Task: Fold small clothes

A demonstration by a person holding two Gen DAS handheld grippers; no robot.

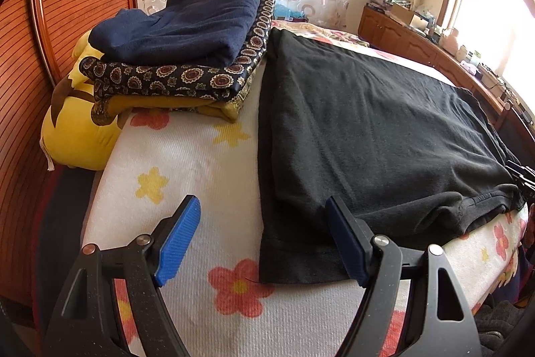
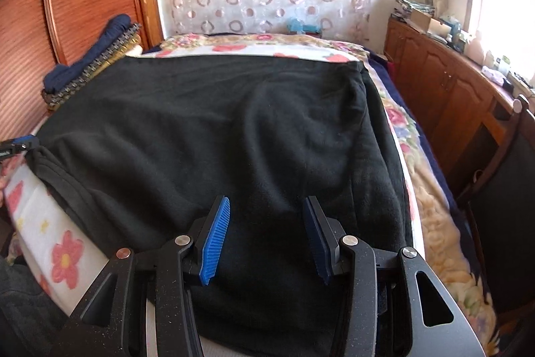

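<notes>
A black garment (image 1: 367, 122) lies spread flat on the flowered bed cover (image 1: 187, 156). It also fills the middle of the right wrist view (image 2: 217, 129). My left gripper (image 1: 264, 206) is open and empty, just above the garment's near left corner, one finger over the cover and one over the cloth. My right gripper (image 2: 267, 206) is open and empty, low over the garment's near edge. The right gripper's tip shows at the right edge of the left wrist view (image 1: 521, 176). The left gripper's tip shows at the left edge of the right wrist view (image 2: 20, 144).
A stack of folded clothes (image 1: 187, 49), navy on top of a patterned piece, sits at the bed's far left against a wooden headboard (image 1: 67, 5). A yellow plush pillow (image 1: 77, 129) lies beside it. A wooden cabinet (image 2: 444, 89) with clutter runs along the right wall.
</notes>
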